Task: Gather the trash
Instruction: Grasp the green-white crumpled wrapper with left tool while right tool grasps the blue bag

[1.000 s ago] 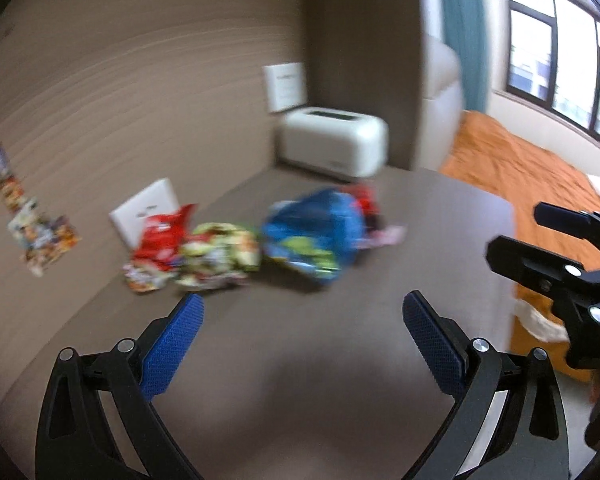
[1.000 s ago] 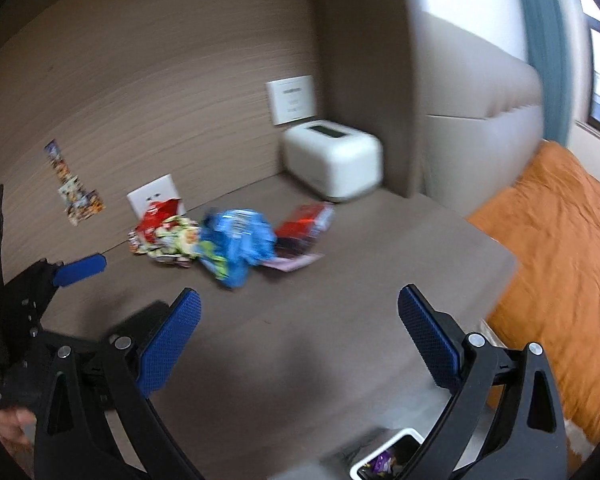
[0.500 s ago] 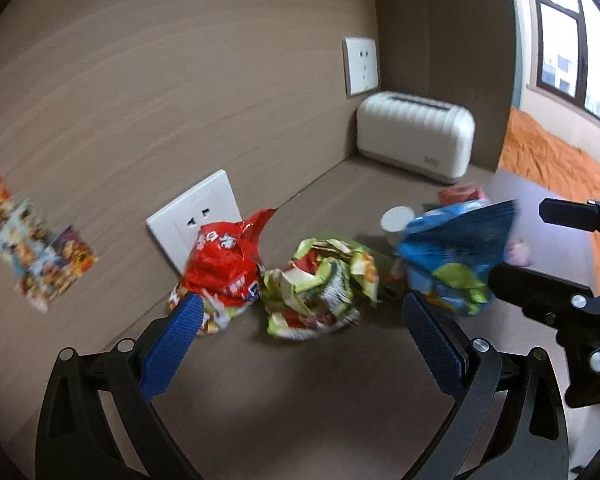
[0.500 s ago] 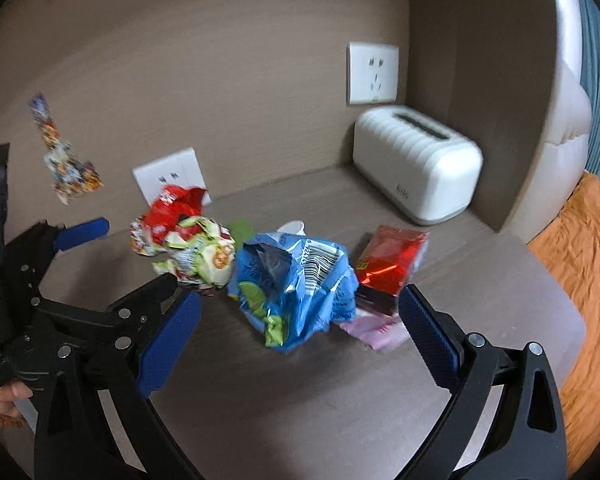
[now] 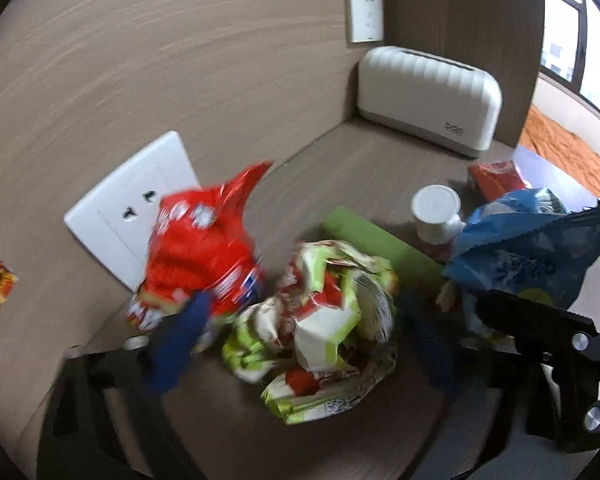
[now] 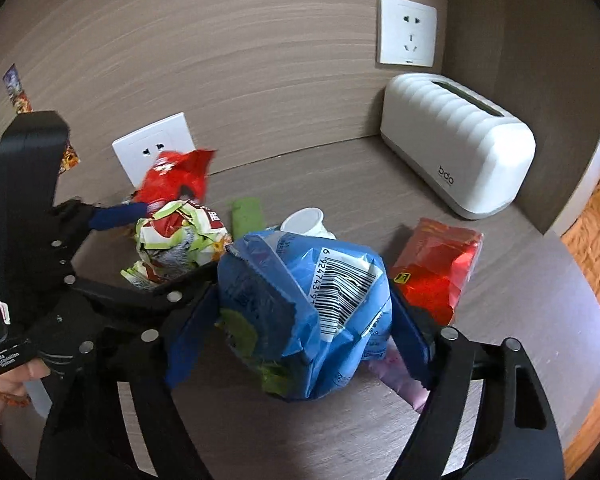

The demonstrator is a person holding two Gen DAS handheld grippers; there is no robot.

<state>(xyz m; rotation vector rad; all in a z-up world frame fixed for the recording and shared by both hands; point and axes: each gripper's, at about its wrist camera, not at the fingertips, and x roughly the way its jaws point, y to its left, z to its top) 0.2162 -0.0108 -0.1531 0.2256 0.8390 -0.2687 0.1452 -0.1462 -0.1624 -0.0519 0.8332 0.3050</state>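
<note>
Crumpled wrapper [image 5: 324, 328] lime green and white with red patches. Bag [image 5: 204, 248] beside it red, white lettering, blue band. Blue bag [image 6: 308, 304] carries a white panel with black barcode, green blotch low. Foil packet [image 6: 436, 268] shiny red, small yellow mark. Toaster [image 6: 456, 140] off-white, ribbed. Table [image 6: 340, 188] grey-brown woodgrain. Hand-held gripper pads [image 6: 188, 344] dark blue on black frames.

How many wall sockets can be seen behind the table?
2. One socket sits low, right behind the red wrapper; the other socket is higher up, above the white toaster. More could be hidden outside the views.
</note>
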